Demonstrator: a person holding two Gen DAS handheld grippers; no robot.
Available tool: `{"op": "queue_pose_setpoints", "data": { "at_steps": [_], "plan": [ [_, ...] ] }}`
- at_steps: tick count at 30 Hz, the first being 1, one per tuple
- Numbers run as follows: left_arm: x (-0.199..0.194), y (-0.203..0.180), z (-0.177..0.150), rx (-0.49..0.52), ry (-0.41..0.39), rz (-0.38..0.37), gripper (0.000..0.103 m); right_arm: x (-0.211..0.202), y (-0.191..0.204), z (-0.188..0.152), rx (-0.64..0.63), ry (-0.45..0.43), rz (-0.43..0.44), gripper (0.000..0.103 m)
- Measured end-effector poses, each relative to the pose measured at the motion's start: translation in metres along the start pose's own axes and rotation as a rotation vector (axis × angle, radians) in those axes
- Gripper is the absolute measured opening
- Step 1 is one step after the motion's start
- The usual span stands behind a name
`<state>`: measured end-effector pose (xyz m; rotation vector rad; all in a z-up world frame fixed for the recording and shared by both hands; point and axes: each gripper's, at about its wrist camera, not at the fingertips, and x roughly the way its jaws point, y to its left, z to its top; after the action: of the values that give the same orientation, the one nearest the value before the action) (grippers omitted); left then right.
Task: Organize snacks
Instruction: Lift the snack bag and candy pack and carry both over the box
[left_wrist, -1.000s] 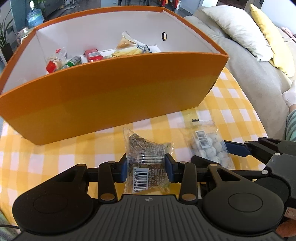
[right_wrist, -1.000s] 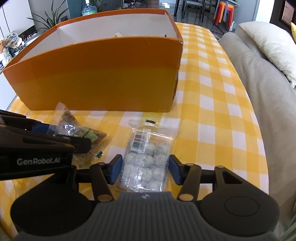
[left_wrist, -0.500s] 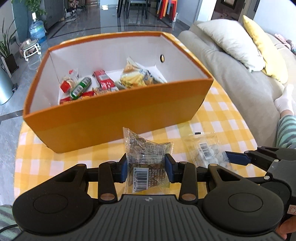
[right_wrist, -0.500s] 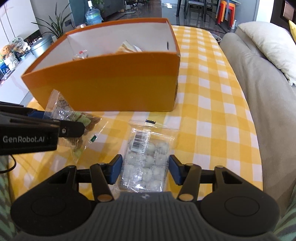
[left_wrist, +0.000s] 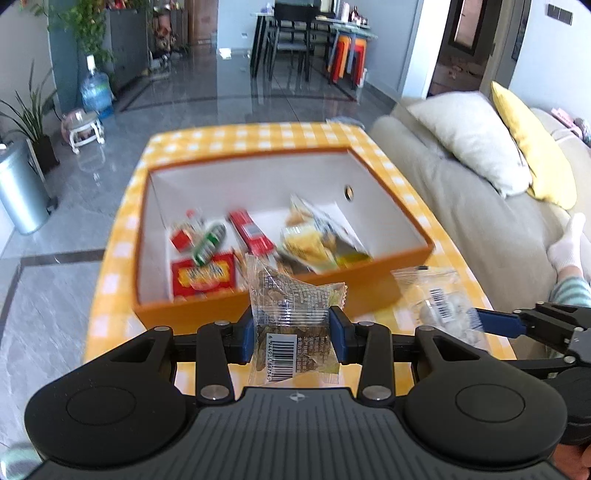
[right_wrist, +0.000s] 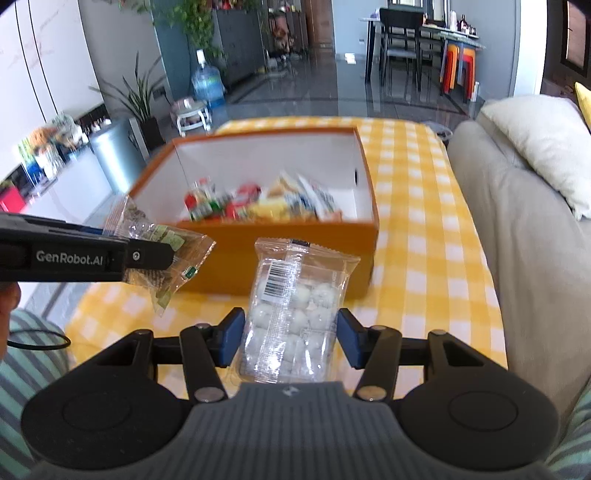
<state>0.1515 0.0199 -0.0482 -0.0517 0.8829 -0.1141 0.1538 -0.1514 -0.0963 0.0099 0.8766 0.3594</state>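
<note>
My left gripper (left_wrist: 291, 334) is shut on a clear packet of brown snack with a barcode (left_wrist: 290, 317), held in the air short of the orange box (left_wrist: 280, 306). That packet also shows in the right wrist view (right_wrist: 159, 254). My right gripper (right_wrist: 290, 338) is shut on a clear bag of white round candies (right_wrist: 295, 314), also raised before the box (right_wrist: 295, 254); the bag shows at the right of the left wrist view (left_wrist: 439, 306). The box holds several snacks: red packets (left_wrist: 251, 232), a green tube (left_wrist: 208, 243), yellow bags (left_wrist: 314, 240).
The box stands on a table with a yellow checked cloth (right_wrist: 417, 229). A grey sofa (right_wrist: 517, 229) with a white cushion (left_wrist: 469, 140) and a yellow cushion (left_wrist: 532, 140) runs along the right. A steel bin (left_wrist: 20, 188) stands on the floor at left.
Both grippers have risen high above the table with their packets. The view now looks down into the box from above.
</note>
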Motion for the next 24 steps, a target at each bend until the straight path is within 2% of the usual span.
{"op": "queue_pose_setpoints", "data": {
  "at_steps": [12,19,24],
  "plan": [
    [-0.005,0.025,0.046,0.027,-0.083,0.085,0.044,-0.003,0.016,0.062,-0.063,-0.113,0.028,0.052],
    [0.006,0.036,0.069,0.059,-0.092,0.120,0.044,0.015,0.028,0.104,-0.125,-0.152,0.023,0.052],
    [0.026,0.040,0.079,0.090,-0.069,0.148,0.044,0.035,0.036,0.131,-0.159,-0.151,0.018,0.052]
  ]
}}
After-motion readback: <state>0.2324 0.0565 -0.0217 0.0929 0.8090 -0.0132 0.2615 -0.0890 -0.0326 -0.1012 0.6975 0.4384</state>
